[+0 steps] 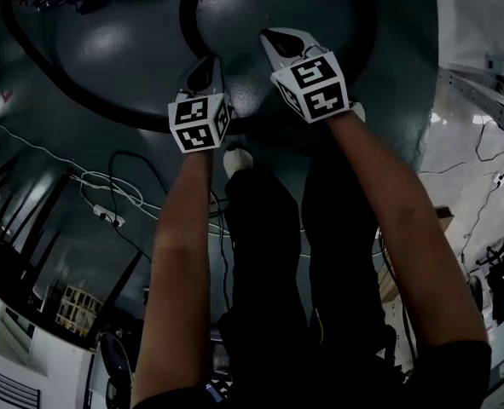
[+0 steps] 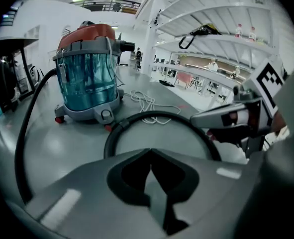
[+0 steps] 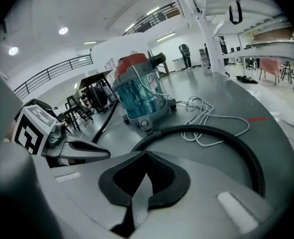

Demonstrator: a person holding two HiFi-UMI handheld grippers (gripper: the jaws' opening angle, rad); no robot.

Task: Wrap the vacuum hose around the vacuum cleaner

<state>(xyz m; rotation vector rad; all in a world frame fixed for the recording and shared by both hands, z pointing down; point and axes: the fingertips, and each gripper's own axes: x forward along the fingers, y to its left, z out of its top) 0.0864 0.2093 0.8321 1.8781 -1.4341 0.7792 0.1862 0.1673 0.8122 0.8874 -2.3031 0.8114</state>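
Head view shows your two arms reaching down side by side over the grey floor (image 1: 107,41), with the left gripper (image 1: 205,65) just beside the right gripper (image 1: 273,39). Both point toward the hose (image 1: 60,79), which lies as a black arc on the floor beyond their tips. Left gripper view shows that tool's jaws pressed together at the tips with nothing between them. Right gripper view shows the same, so both of your tongs are fully closed and empty, and neither has hold of the hose. The vacuum (image 2: 87,78) stands upright on its wheels at the far side of the floor, left of centre from the left gripper. It has a clear blue tank under a red top. The hose leaves the low front of the vacuum and curls in an open loop on the floor between the vacuum and your grippers. Another stretch runs from the vacuum's left side along the floor toward the near left. None of it is wound round the vacuum's body. A white cord (image 2: 147,102) lies in loose coils on the floor just right of the vacuum, on the far side of the loop.
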